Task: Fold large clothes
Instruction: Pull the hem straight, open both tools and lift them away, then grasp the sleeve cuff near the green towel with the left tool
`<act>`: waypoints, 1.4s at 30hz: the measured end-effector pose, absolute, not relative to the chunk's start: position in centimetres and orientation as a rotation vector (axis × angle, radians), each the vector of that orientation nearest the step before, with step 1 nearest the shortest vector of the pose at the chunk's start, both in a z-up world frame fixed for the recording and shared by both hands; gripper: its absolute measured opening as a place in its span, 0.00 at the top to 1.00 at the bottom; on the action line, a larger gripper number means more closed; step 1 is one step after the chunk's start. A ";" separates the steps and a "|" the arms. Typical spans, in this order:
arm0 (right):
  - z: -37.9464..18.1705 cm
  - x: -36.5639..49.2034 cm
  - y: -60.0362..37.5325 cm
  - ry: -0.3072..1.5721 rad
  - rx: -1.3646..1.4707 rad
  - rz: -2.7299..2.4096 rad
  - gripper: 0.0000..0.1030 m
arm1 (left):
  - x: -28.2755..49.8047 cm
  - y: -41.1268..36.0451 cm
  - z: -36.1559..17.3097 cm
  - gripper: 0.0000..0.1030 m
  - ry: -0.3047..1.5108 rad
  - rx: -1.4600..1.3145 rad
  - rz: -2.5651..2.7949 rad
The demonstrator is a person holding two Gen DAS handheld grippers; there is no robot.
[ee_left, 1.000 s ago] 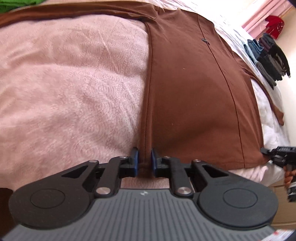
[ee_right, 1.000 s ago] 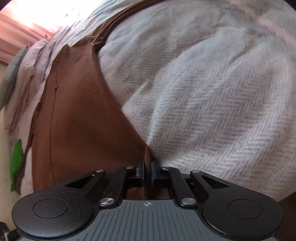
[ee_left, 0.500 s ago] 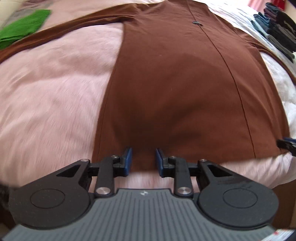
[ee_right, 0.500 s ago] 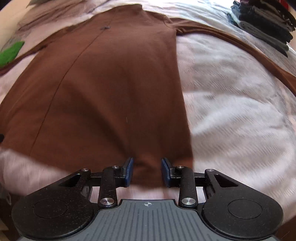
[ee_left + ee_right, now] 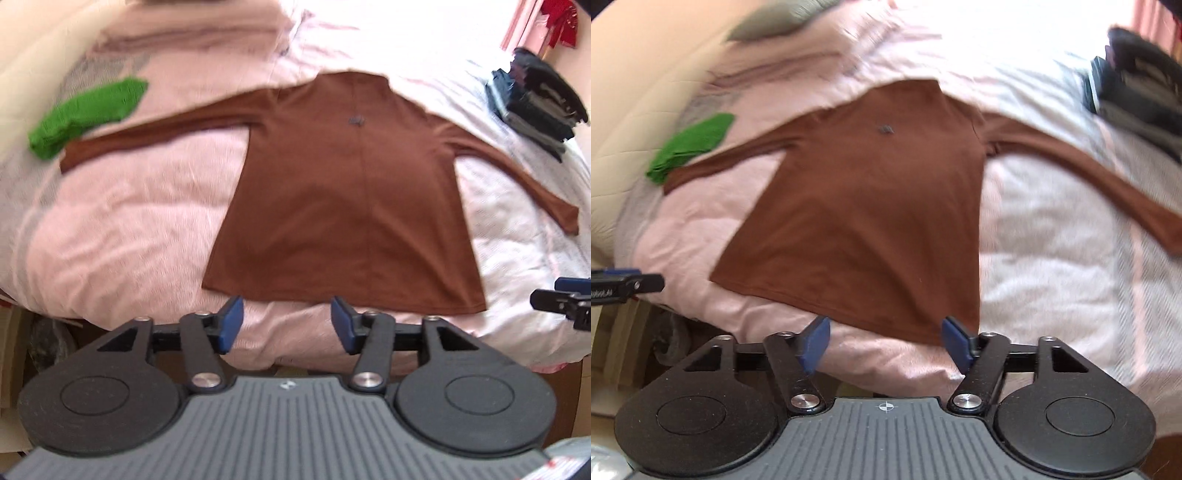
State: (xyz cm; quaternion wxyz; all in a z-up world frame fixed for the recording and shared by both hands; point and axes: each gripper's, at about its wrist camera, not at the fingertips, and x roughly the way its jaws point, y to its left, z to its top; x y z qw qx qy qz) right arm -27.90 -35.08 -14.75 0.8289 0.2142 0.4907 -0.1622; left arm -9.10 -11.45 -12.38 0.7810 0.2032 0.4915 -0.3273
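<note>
A brown long-sleeved top (image 5: 343, 206) (image 5: 864, 221) lies flat on the pink bed cover, hem toward me, both sleeves spread out to the sides. My left gripper (image 5: 286, 325) hangs open just short of the hem, nothing between its blue pads. My right gripper (image 5: 884, 343) is open too, pulled back from the hem's right corner and empty. The tip of the right gripper (image 5: 561, 299) shows at the right edge of the left wrist view, and the tip of the left gripper (image 5: 624, 284) at the left edge of the right wrist view.
A green cloth (image 5: 88, 114) (image 5: 690, 147) lies at the end of the left sleeve. A stack of dark folded clothes (image 5: 535, 103) (image 5: 1137, 96) sits at the back right. The pink bed cover (image 5: 122, 229) ends at the near edge, with the floor below it.
Both grippers were shut on the hem corners a second ago. They have let go, opened wide and drawn back and up, so the whole top now lies spread on the bed.
</note>
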 end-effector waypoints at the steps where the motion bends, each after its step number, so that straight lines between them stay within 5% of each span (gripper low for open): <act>1: -13.9 -28.4 -34.5 1.033 0.440 -0.333 0.37 | -9.6 -11.5 -11.6 0.50 1.050 0.444 -0.706; 29: -10.8 -33.4 -33.9 1.082 0.422 -0.314 0.37 | -15.3 -13.9 -7.8 0.39 1.051 0.567 -0.757; 42: -12.0 -30.3 -38.0 1.049 0.465 -0.418 0.37 | -8.8 -15.9 -9.7 0.37 1.079 0.465 -0.762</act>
